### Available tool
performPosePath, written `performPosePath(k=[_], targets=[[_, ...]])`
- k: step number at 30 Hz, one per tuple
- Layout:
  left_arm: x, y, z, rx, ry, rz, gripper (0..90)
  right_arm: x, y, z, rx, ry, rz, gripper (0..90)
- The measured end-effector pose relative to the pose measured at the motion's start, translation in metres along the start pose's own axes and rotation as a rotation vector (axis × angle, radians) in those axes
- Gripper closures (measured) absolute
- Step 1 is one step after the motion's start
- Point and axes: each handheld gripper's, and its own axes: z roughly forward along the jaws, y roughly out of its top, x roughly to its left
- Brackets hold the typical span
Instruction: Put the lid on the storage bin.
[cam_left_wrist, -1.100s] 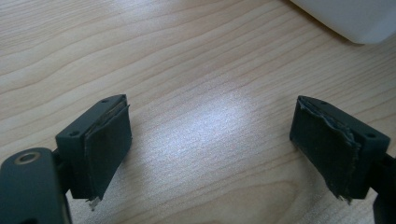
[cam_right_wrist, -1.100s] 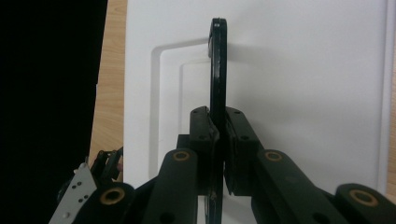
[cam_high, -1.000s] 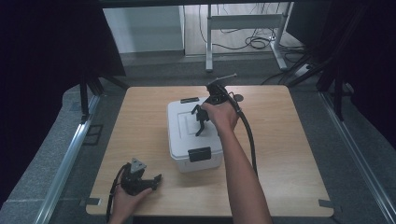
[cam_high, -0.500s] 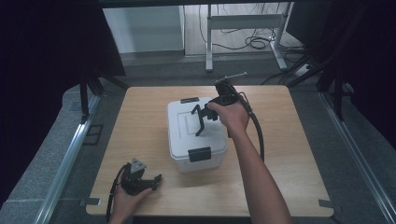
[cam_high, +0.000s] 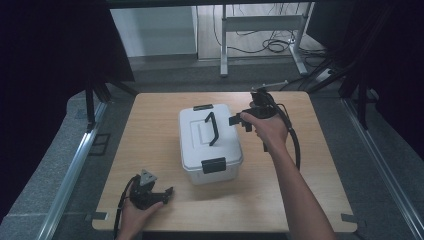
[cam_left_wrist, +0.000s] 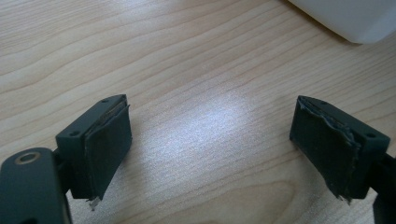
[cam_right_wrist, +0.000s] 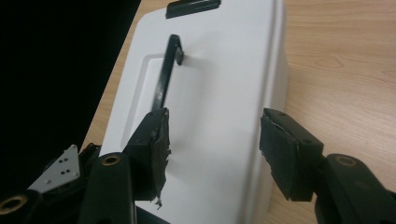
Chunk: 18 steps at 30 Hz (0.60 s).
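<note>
While the white box sits at the centre of the high view on the wooden table, the right gripper hangs just off the box's right edge, a little above mid-frame, held in a hand whose forearm runs up from the bottom right. Its jaws have just been opening and now stand spread wide with nothing between them; they are clear of the lid. In the right gripper view the box's white lid spans the middle of the frame between the two black pads, and the black handle stands up from the lid at upper left, running down toward the left-hand pad. A black latch shows at the top edge of that frame. In the high view a second black latch sits on the box's near side, low in the centre.

The left gripper lies at the lower left of the high view, resting on the table near its front edge and well apart from the box. Its jaws are spread too, and the left gripper view shows bare wood grain between the pads, with a white corner of the box at the upper right.
</note>
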Motion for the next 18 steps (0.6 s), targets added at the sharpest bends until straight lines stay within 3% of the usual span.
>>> performPosePath(k=[7,18], targets=[[0.0,0.0,0.0,0.0,0.0,0.0,12.7,-0.019,-0.016,-0.015,-0.043,0.004,-0.033,42.2],[0.0,0.0,0.0,-0.003,0.0,0.0,12.6,-0.058,-0.058,-0.035,-0.13,0.072,-0.042,42.2]])
